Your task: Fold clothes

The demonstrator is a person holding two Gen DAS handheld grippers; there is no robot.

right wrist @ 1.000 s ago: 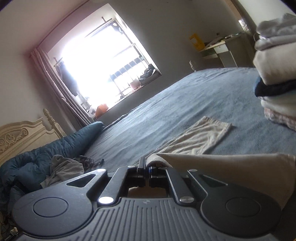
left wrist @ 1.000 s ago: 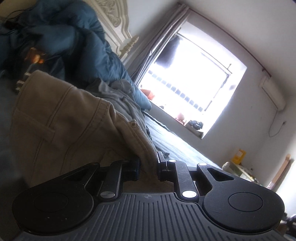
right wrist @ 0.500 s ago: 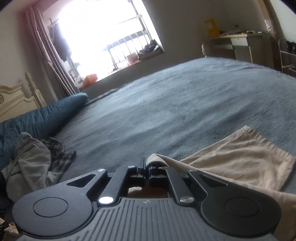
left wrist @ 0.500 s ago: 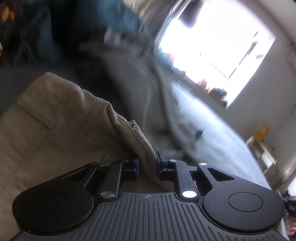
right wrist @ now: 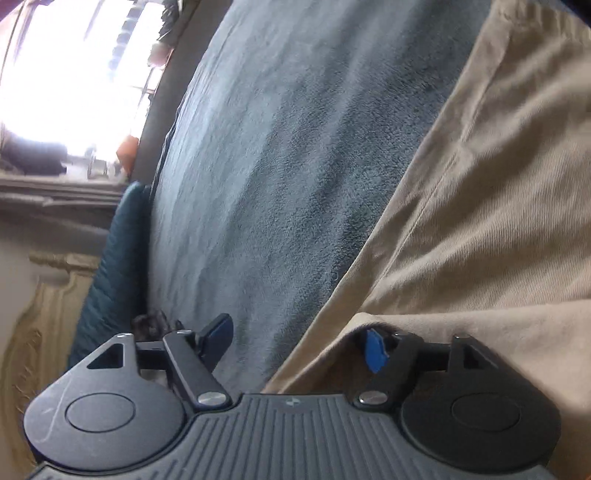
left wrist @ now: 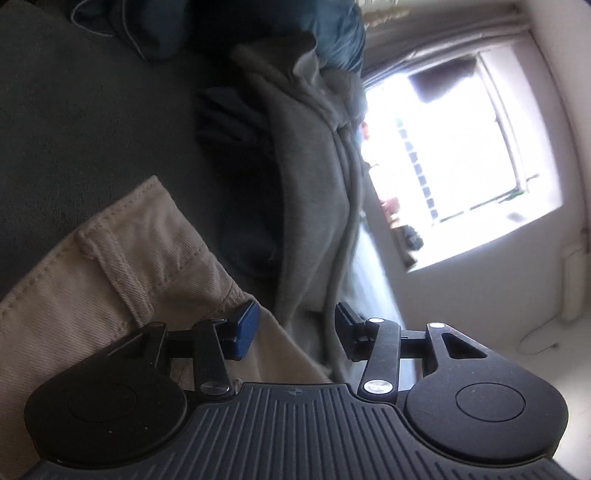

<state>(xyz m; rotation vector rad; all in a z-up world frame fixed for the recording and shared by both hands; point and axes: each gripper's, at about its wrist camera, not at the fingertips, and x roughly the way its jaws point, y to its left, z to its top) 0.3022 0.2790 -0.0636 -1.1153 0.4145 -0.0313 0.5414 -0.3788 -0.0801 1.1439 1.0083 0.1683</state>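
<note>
Beige trousers (left wrist: 122, 266) lie on the dark grey-blue bed cover, their waistband and belt loop showing at lower left in the left wrist view. My left gripper (left wrist: 295, 330) is open; the waistband edge lies loose beside its left pad (left wrist: 245, 328). In the right wrist view the same beige trousers (right wrist: 480, 206) spread over the right half of the frame. My right gripper (right wrist: 299, 345) is open too, and a fold of the cloth drapes over its right finger (right wrist: 375, 350) without being pinched.
A grey hooded garment (left wrist: 314, 177) and dark clothes (left wrist: 240, 147) lie crumpled ahead of the left gripper, with a blue duvet (left wrist: 332, 29) behind. The bed cover (right wrist: 277, 166) stretches toward a bright window (right wrist: 62, 74). A cream headboard (right wrist: 40, 332) stands at left.
Both grippers went from shut on the trousers to open, letting the cloth go. Both cameras dropped low to the bed and rolled, so the trousers now lie down flat.
</note>
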